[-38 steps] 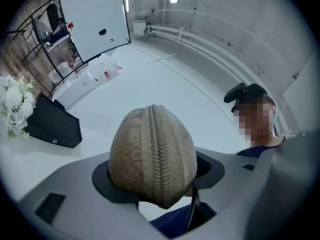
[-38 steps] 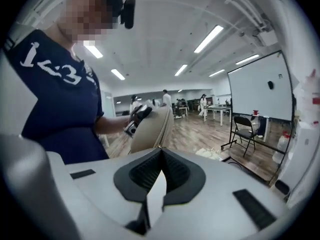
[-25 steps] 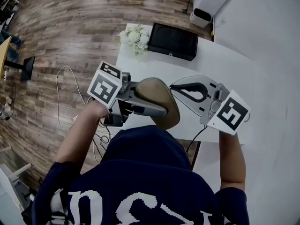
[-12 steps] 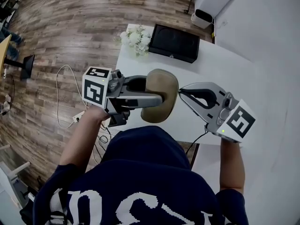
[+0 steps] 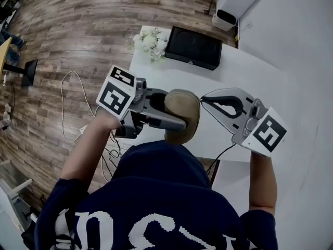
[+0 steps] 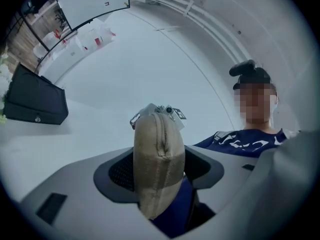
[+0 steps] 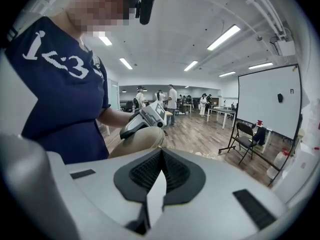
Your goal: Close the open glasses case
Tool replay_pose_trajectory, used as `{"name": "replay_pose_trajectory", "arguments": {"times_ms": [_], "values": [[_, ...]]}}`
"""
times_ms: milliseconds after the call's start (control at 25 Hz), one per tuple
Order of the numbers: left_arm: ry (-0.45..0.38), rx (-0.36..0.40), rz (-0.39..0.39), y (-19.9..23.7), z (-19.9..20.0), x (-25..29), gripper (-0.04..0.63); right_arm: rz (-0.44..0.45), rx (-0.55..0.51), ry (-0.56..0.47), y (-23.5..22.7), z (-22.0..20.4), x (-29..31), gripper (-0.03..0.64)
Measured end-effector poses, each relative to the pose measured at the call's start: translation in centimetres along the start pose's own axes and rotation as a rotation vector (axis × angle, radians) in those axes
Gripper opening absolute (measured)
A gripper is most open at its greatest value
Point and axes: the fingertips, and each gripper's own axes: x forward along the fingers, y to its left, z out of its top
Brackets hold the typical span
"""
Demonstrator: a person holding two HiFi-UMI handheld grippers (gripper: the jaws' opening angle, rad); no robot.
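A tan fabric glasses case [image 5: 183, 107] hangs in the air in front of my chest, above the near edge of the white table [image 5: 244, 72]. My left gripper [image 5: 178, 121] has its jaws closing on the case, and the pads press its two sides. In the left gripper view the case [image 6: 157, 159] stands edge-on, its zipper seam running up to a pull and small tag [image 6: 167, 110] at the top. My right gripper [image 5: 204, 99] is shut and empty, its tips just right of the case. The right gripper view shows the case [image 7: 142, 141] under the left gripper [image 7: 145, 115].
A black box [image 5: 191, 46] and a bunch of white flowers [image 5: 151, 41] stand at the table's far end. A white bin [image 5: 223, 19] sits on the wooden floor beyond, and a cable [image 5: 70, 103] trails on the floor to the left. A white wall runs along the right.
The left gripper swung the case flat and broad half a second ago, then rolled back, so the case now shows narrower. The right gripper shifted slightly, still shut.
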Motion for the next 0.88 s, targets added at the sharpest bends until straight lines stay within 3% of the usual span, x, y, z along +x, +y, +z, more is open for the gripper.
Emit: {"name": "replay_pose_trajectory", "arguments": {"times_ms": [320,440,600,680,760,880], "values": [[0.250,-0.006,0.015,0.9,-3.5,1.7,0.275,0.143,-0.141,0.176,0.7,-1.2,2.0,0.023],[0.200,-0.001,-0.004,0.6,-2.9,1.3,0.278,0.148,-0.111,0.102,0.7,-0.2,1.7,0.023],[0.004,0.083,-0.022,-0.1,0.2,-0.3,0.279,0.090,-0.006,0.000,0.1,0.8,0.2,0.023],[-0.052,0.113,-0.014,0.0,1.0,-0.9,0.282,0.082,0.024,-0.011,0.1,0.5,-0.4,0.021],[-0.028,0.110,-0.006,0.1,0.6,-0.6,0.282,0.086,0.025,-0.002,0.5,0.0,-0.5,0.022],[0.046,0.037,-0.051,-0.1,-0.7,0.1,0.275,0.103,-0.010,0.044,1.4,-0.7,-0.6,0.022]]}}
